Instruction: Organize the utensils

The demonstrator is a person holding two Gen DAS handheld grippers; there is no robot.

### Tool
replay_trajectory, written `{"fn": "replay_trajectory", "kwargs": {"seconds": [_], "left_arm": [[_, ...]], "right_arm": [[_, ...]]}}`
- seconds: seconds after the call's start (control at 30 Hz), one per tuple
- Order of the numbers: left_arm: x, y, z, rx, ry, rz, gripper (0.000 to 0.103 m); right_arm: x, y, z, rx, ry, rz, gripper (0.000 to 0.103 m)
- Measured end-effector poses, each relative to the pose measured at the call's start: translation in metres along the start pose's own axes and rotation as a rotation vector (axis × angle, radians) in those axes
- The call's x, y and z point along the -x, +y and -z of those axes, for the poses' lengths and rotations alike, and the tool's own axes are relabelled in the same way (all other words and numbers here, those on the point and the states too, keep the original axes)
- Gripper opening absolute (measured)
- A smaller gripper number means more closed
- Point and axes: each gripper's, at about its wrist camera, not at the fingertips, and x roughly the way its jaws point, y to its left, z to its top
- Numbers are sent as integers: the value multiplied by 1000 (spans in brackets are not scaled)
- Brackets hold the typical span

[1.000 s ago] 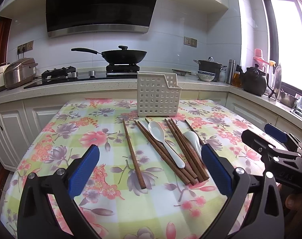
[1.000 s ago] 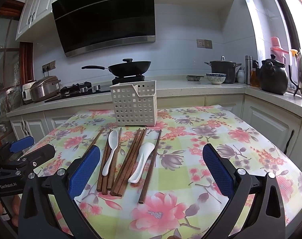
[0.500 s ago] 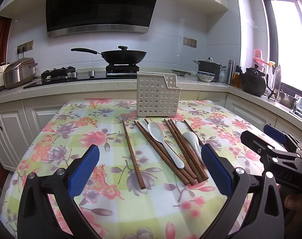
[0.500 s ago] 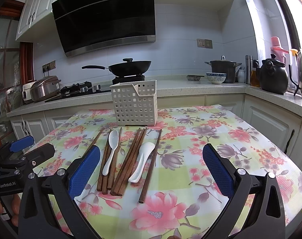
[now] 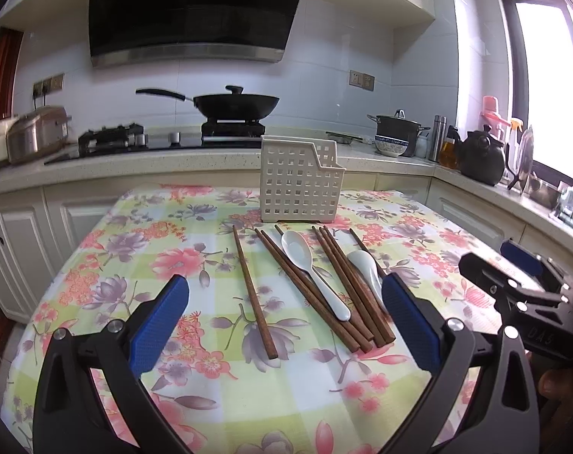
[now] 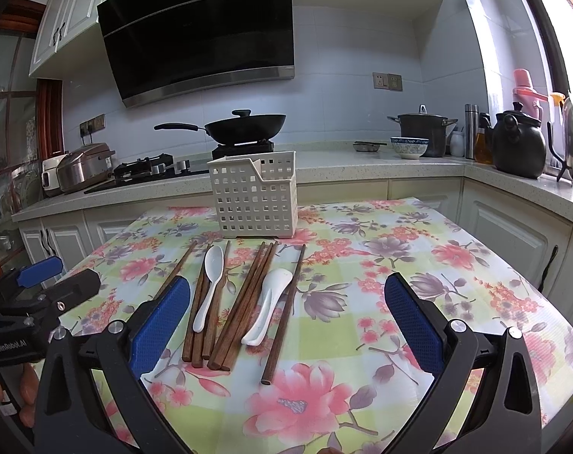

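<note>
Several brown wooden chopsticks (image 5: 253,293) (image 6: 248,302) and two white ceramic spoons (image 5: 305,261) (image 6: 210,283) lie loose on the floral tablecloth, in front of a white perforated utensil basket (image 5: 299,183) (image 6: 254,196) that stands upright. The second spoon (image 5: 364,266) (image 6: 269,302) lies among the right-hand chopsticks. My left gripper (image 5: 284,319) is open and empty, hovering just short of the utensils. My right gripper (image 6: 286,319) is open and empty, also near their close ends. Each gripper shows in the other's view, the right one (image 5: 513,283) and the left one (image 6: 40,287).
The table (image 5: 116,265) is covered with a flowered cloth. Behind it runs a counter with a stove and black wok (image 5: 235,104), a rice cooker (image 5: 33,136), a pot (image 5: 396,130), a bowl and a dark kettle (image 5: 479,157). A window is at the right.
Both grippers stay open. The left wrist view has drifted very slightly; the utensils and basket have not moved.
</note>
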Motion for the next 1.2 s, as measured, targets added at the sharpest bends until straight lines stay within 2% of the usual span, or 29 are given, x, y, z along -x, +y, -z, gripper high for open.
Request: {"fn": "replay_trajectory", "kwargs": {"seconds": [0.1,0.13,0.27,0.3,0.37,0.4,0.43,0.5,0.6,0.7,0.83,0.97,1.07,1.1,1.2], "left_arm": [[-6,17,-9,48,61,-10,99],[-10,24,-11,58,88,-15,99],[-36,47,-21,127,246,20,80],[-46,49,-24,132,281,39,75],[-67,50,-28,114,341,63,72],[-78,49,-28,99,365,73,67],[-90,47,-29,88,393,86,62],[-117,47,-30,77,455,89,48],[-154,49,-33,75,521,78,40],[-184,49,-38,38,544,43,38],[-204,47,-44,-8,561,14,37],[-217,49,-46,-32,578,8,37],[-223,49,-43,-49,596,5,37],[-225,49,-41,-50,604,12,37],[-225,45,-38,-79,599,8,37]], "right_arm": [[-12,-13,-5,-60,105,22,96],[-21,-18,-6,-74,164,30,96],[-61,-29,-11,-110,385,8,96],[-71,-30,-12,-128,422,-3,96],[-89,-31,-13,-162,475,-18,96],[-100,-32,-14,-176,504,-23,96],[-108,-32,-15,-179,523,-24,96],[-126,-30,-17,-168,553,-17,93],[-154,-26,-22,-153,604,-17,88],[-178,-28,-31,-137,641,-11,80],[-203,-28,-39,-116,668,6,77],[-220,-30,-40,-106,690,20,74],[-230,-29,-40,-98,703,27,68],[-234,-29,-41,-90,712,44,62],[-241,-29,-38,-72,727,49,59]]}}
